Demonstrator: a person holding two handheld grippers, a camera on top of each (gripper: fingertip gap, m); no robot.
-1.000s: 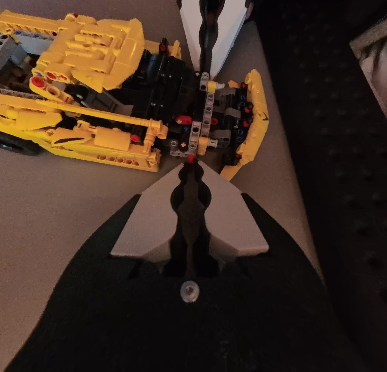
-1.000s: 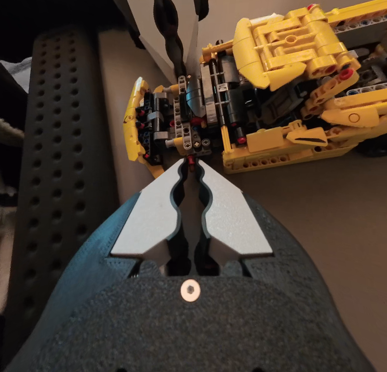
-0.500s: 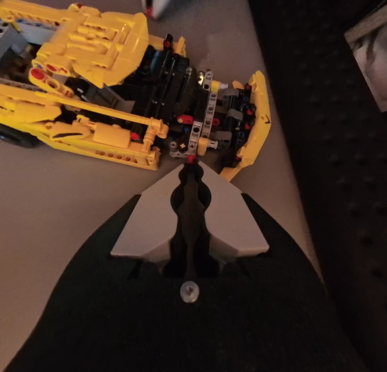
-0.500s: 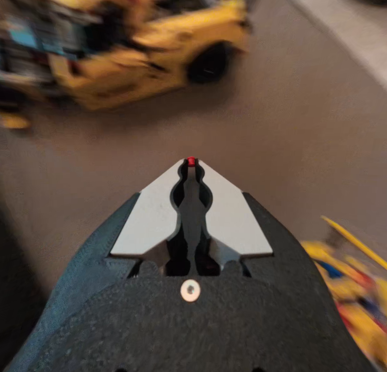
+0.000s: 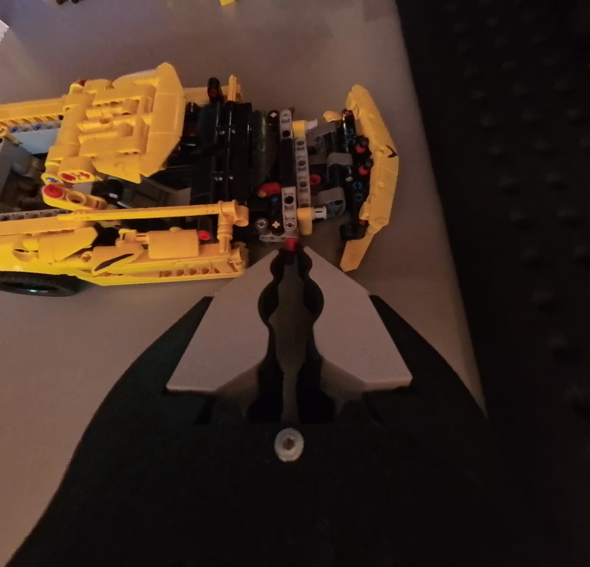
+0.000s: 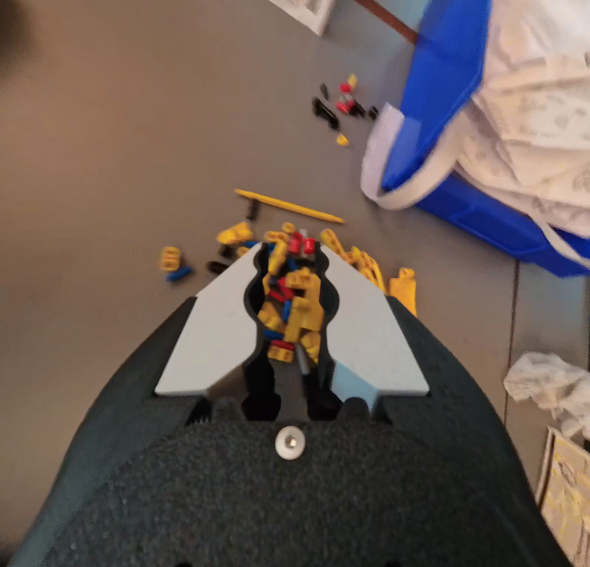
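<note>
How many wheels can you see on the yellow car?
1: a black wheel at the lower left edge of the left wrist view, under the yellow car. Other wheels may be hidden beneath the body or out of frame.

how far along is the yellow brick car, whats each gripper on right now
Built: the yellow brick car has side panels and a wheel on, but its end nearest the grippers shows bare black and grey framing. In hand: the left gripper is shut on a red pin at the grey beam there. The right gripper is open above a pile of loose pieces. Unattached: that pile and a long yellow rod.
</note>
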